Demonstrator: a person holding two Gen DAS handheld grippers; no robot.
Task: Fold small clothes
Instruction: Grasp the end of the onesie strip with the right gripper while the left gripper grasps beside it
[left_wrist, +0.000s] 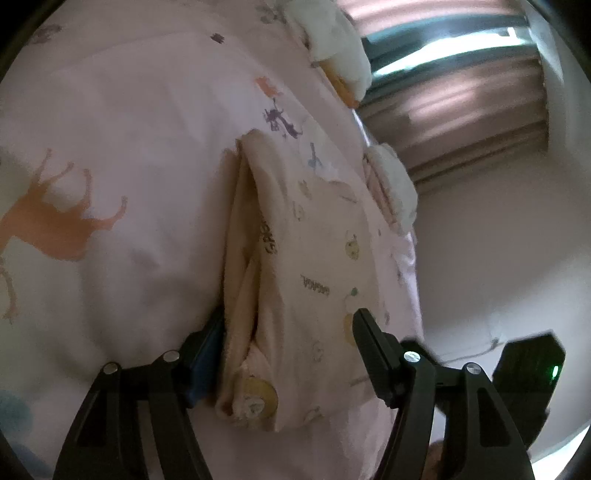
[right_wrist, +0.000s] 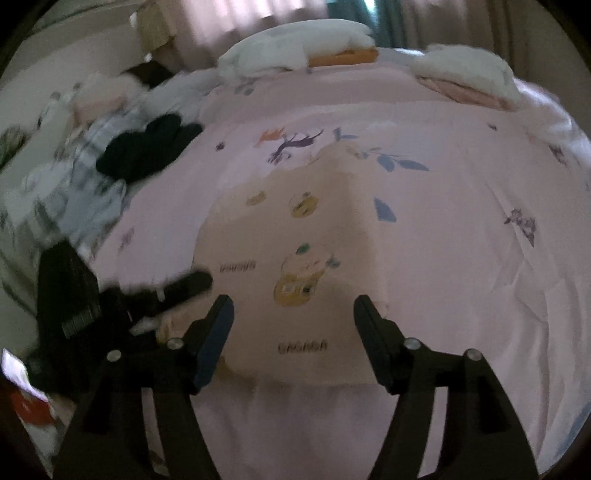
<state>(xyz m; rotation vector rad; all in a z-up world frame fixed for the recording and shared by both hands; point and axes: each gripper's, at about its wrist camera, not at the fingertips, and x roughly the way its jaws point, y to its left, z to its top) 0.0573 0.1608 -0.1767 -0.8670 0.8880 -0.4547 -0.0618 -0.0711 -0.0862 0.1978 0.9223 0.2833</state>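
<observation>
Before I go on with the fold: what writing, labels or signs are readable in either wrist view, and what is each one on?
"GAGAGA" (blurred, best reading): printed several times on the peach garment, nearest repeat by its front hem.
Same word on the garment in the left wrist view: sideways, too smeared to spell out.
Barcode-like label on the black device at left: too small to read.
Bedspread: animal and leaf prints only, no words.

Dim room: pink animal-print bedspread (right_wrist: 443, 258) fills the middle, white pillows (right_wrist: 295, 48) at twelve o'clock, pinkish curtains (right_wrist: 229, 18) glowing behind, plain wall (left_wrist: 498, 240) at three.
</observation>
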